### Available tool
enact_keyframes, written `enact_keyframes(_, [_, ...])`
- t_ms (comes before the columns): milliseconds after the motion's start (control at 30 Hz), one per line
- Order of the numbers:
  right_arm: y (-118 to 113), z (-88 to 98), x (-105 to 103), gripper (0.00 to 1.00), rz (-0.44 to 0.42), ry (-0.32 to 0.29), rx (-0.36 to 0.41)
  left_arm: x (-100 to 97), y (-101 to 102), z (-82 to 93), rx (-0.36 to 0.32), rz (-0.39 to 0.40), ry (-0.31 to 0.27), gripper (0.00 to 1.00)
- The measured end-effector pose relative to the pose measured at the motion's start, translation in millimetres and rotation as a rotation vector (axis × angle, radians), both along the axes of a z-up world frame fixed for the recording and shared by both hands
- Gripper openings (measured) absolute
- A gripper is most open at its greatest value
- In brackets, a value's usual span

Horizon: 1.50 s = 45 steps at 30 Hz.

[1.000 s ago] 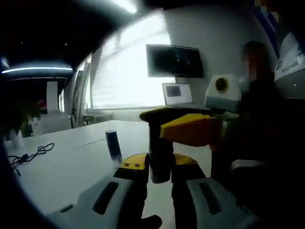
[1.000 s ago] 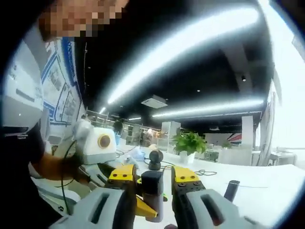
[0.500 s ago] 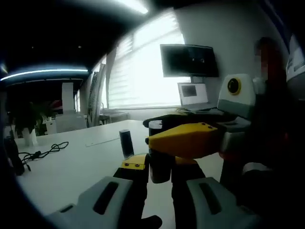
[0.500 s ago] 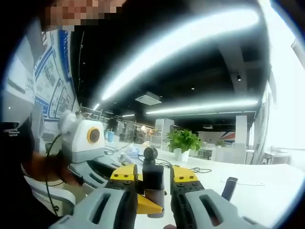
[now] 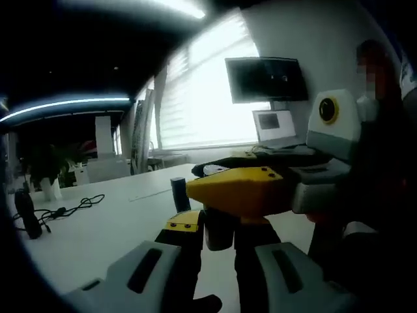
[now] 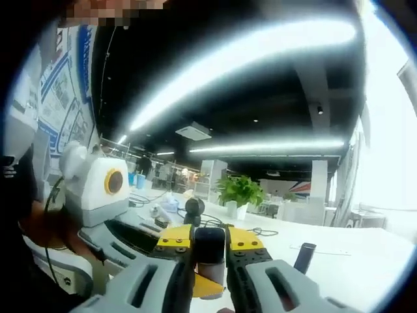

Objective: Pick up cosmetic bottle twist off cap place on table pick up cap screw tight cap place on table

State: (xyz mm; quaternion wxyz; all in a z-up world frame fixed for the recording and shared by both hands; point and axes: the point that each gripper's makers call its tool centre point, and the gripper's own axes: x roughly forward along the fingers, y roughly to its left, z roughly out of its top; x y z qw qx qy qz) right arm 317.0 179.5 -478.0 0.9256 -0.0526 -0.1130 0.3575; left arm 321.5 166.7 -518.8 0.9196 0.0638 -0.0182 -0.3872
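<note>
In the left gripper view my left gripper [image 5: 218,225] is shut on the body of a dark cosmetic bottle [image 5: 219,236], held upright above the white table [image 5: 98,235]. My right gripper [image 5: 238,190] comes in from the right, and its yellow jaw hides the bottle's top. Seen from the right gripper view, my right gripper [image 6: 210,246] is shut on the dark cap [image 6: 210,242]. The paler bottle body [image 6: 210,277] hangs below the cap. A yellow jaw of the left gripper shows beside that body.
A small dark cylinder [image 5: 178,194] [image 6: 303,257] stands alone on the table. A black cable [image 5: 71,207] and a black stand [image 5: 26,212] lie at the left. A potted plant [image 6: 240,192], a laptop [image 5: 273,127] and a monitor [image 5: 266,78] sit further off. A person [image 5: 384,163] is close by.
My right gripper's jaws have narrowed onto the cap. In the left gripper view its yellow jaw has slid left across the bottle's top. Both cameras have shifted a little.
</note>
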Motion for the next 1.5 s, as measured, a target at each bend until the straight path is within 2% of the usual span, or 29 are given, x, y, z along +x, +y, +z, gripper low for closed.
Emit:
enact_keyframes(333, [1,0.7,-3,0.11,0.028,-0.027,-0.022,-1.3,0,0.6,0.021,0.008,-0.008,0.08])
enact_keyframes(600, [0,-4.6,-3,0.11,0.070,0.005,-0.025,-1.5,-1,-4.0,0.037,-0.017,0.007,0.08])
enact_keyframes(900, [1,-7.5,-7,0.11,0.135,0.022,-0.024,-5.1,-2,-6.8,0.034,-0.085,0.037,0.08])
enact_keyframes(1067, [1,-9.6,-10,0.11,0.174,0.033,-0.025,-8.6,-4,-8.9,0.070,-0.136,0.024,0.08])
enact_keyframes(1500, [3,-9.3,-20,0.11,0.250,0.026,-0.051,-18.1,-6,-8.3,0.084,-0.251,0.024,0.08])
